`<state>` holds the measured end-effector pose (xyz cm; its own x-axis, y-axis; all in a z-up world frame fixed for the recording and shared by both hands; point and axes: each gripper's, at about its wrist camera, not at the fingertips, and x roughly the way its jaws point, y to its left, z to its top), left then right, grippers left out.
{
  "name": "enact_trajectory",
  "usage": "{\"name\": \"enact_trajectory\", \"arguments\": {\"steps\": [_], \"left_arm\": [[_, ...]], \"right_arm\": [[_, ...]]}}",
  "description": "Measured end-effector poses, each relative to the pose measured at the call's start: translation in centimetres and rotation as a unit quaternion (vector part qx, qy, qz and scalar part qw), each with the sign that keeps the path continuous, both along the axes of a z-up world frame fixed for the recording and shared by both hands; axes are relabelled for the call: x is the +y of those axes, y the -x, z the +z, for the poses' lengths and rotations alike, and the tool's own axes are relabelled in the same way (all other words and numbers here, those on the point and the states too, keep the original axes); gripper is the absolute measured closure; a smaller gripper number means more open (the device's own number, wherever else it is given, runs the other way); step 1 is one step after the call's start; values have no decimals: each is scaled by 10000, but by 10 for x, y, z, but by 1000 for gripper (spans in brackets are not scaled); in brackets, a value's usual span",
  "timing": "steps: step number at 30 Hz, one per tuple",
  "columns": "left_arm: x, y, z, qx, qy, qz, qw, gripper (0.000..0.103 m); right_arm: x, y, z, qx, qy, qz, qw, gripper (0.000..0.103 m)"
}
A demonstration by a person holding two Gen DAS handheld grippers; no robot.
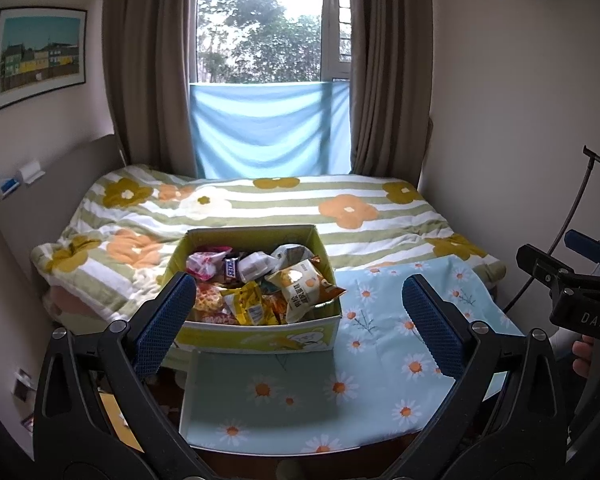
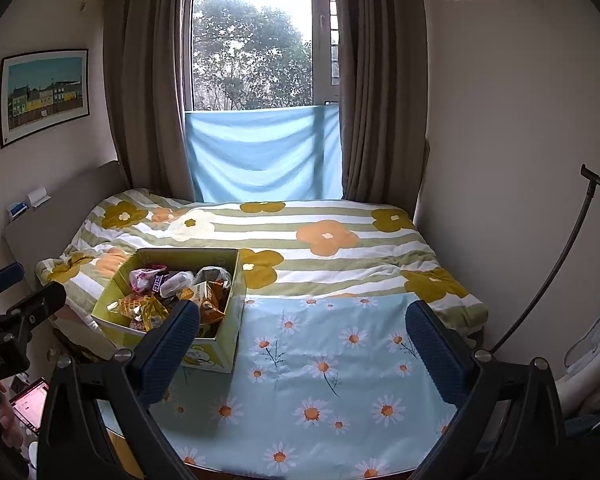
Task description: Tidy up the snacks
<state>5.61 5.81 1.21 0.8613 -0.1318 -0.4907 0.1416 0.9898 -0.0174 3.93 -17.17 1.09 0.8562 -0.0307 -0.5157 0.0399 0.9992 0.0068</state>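
A yellow cardboard box stands on the bed, filled with several snack packets: a white and orange bag, a Snickers bar, yellow and pink wrappers. The box sits left of centre in the right wrist view, its snacks heaped inside. My left gripper hangs open in front of the box, its blue pads wide apart and nothing between them. Over the daisy cloth, my right gripper is open and empty, to the right of the box. It also shows from the side in the left wrist view.
A light blue daisy cloth covers the near part of the bed, over a striped flower quilt. A headboard shelf runs along the left. Window and brown curtains are behind. A cable arcs at the right wall.
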Motion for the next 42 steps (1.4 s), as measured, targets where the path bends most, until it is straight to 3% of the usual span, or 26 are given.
{"name": "enact_trajectory", "arguments": {"steps": [42], "left_arm": [[4, -5, -4, -105, -79, 273, 9995, 0]], "right_arm": [[1, 0, -3, -2, -1, 24, 10000, 1]]}}
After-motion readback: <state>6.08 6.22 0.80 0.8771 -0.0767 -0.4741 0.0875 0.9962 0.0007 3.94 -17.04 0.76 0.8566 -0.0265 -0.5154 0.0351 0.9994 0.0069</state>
